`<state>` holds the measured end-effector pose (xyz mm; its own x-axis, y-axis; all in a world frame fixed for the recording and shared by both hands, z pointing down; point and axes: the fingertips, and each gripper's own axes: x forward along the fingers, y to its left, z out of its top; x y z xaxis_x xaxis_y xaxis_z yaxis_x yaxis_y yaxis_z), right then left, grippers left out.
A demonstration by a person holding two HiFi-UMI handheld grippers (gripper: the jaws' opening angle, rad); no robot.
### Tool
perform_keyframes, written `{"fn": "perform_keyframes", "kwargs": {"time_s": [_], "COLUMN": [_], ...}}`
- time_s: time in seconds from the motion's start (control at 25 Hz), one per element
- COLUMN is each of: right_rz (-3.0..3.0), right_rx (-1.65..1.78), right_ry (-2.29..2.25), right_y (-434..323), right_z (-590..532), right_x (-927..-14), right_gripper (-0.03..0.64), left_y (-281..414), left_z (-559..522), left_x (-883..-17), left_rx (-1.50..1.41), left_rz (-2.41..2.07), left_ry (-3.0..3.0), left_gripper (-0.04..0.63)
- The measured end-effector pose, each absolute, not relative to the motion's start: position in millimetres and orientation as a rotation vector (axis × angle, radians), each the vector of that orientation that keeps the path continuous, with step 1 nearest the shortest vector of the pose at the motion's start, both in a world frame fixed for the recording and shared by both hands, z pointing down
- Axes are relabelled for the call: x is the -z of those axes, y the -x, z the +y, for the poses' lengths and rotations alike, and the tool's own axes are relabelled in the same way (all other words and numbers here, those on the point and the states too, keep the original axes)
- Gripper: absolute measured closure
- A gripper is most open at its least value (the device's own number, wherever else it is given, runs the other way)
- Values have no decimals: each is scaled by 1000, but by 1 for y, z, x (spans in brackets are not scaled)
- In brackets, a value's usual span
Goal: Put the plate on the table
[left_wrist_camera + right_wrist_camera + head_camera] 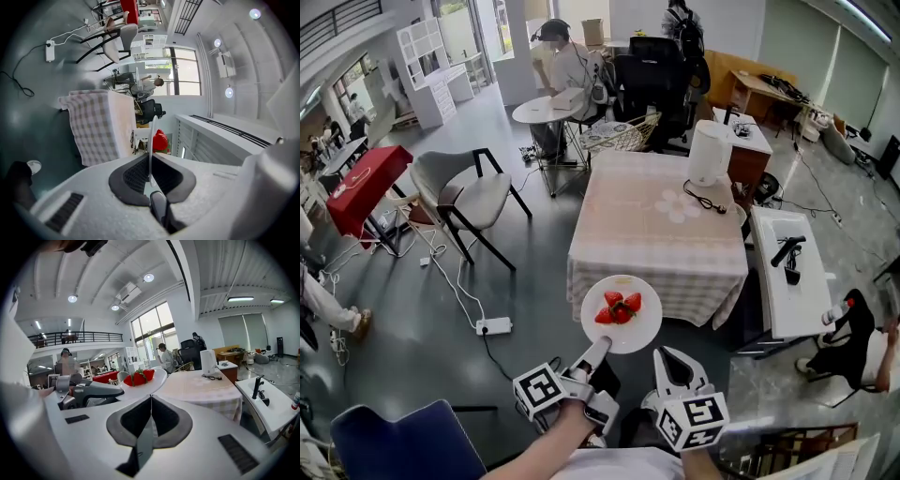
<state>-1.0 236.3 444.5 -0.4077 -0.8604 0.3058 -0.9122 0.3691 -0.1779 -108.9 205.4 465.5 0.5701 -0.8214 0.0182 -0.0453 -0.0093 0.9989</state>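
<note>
Hanging in the air just short of the near edge of the cloth-covered surface, the plate carried a small heap of strawberries and was not yet set down. The left gripper had its jaws pinched on the plate's near rim, a thin bite with nothing under the far side. The right gripper sat just beside the plate, its jaws closed together on nothing.

The main risk looked to be that one-sided hold. A plate gripped at one point of its rim could sag or swivel in the jaws, and any tilt would send the strawberries rolling to the floor. The rim seemed thin and smooth, so a jolt could also slip it free. Brought in too low, the plate's far edge could catch the hanging cloth or the surface's edge and be levered out of the grip. A white jug and its cable stood at the far right, well apart from the near edge, so a landing close in would miss them. Letting go before the base lay flat would drop it.
</note>
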Motion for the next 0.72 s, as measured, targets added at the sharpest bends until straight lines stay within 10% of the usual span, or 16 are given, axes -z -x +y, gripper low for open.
{"fn": "perform_keyframes", "kwargs": {"time_s": [0.72], "right_rz": [-2541], "right_rx": [-568], "right_ry": [-1532], "right_y": [-108], "right_z": [113], "right_x": [-444], "right_gripper": [612], "left_y": [12], "left_z": [94], "left_x": [-461], "left_rx": [695], "left_rz": [-907], "left_ry": [-1443], "left_gripper": [578]}}
